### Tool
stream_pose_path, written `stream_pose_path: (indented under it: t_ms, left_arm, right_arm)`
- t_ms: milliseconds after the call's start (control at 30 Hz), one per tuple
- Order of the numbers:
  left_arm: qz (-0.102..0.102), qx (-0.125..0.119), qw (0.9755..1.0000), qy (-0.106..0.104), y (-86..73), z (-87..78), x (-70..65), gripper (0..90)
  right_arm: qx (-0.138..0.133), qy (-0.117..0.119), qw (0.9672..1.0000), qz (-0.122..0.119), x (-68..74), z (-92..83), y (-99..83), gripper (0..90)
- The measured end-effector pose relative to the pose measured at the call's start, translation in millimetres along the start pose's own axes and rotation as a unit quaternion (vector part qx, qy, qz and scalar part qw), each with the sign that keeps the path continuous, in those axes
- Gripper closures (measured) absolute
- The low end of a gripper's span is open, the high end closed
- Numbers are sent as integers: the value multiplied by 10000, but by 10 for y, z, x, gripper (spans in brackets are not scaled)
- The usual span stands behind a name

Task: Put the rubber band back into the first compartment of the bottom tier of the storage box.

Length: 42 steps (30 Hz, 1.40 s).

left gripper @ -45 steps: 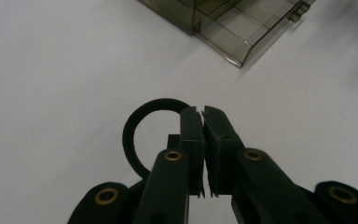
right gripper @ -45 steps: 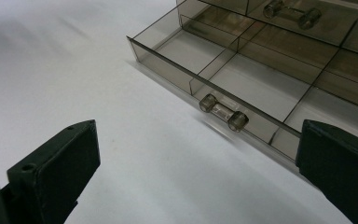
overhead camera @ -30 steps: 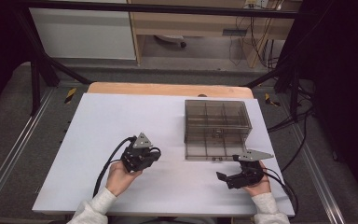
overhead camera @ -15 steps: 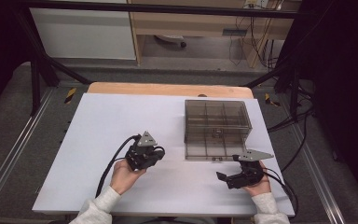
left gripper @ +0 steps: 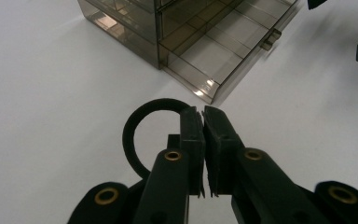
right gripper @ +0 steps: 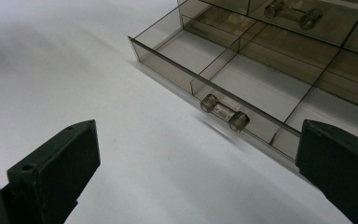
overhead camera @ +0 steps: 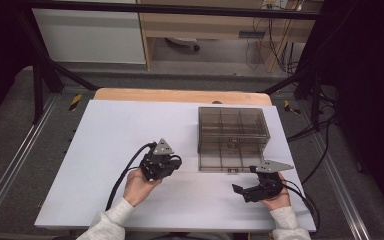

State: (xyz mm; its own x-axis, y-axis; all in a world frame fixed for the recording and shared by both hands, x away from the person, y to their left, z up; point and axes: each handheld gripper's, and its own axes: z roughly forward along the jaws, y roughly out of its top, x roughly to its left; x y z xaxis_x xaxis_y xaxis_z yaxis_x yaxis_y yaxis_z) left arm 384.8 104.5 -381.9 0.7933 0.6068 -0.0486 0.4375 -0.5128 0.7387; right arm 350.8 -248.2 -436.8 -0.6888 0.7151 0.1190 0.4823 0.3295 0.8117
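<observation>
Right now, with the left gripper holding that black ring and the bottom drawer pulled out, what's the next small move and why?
Probably carry the left gripper forward to over the open drawer. Its jaws are shut on the black ring, which hangs short of the drawer's front, and the compartments near it look empty. The right gripper sits open and apart from the drawer handle, so it isn't in the way.

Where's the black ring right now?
In the left gripper view, the black ring is pinched in the left gripper, above the white table, short of the smoky drawer box's open drawer.
</observation>
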Motion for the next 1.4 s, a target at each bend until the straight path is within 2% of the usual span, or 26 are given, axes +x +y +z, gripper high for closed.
stream_pose_path:
  t_ms: [1400]
  left_arm:
    - [47,11,9998,-194,270,298,-182,855]
  right_arm:
    - [10,0,10000,-13,1,0,-1,4]
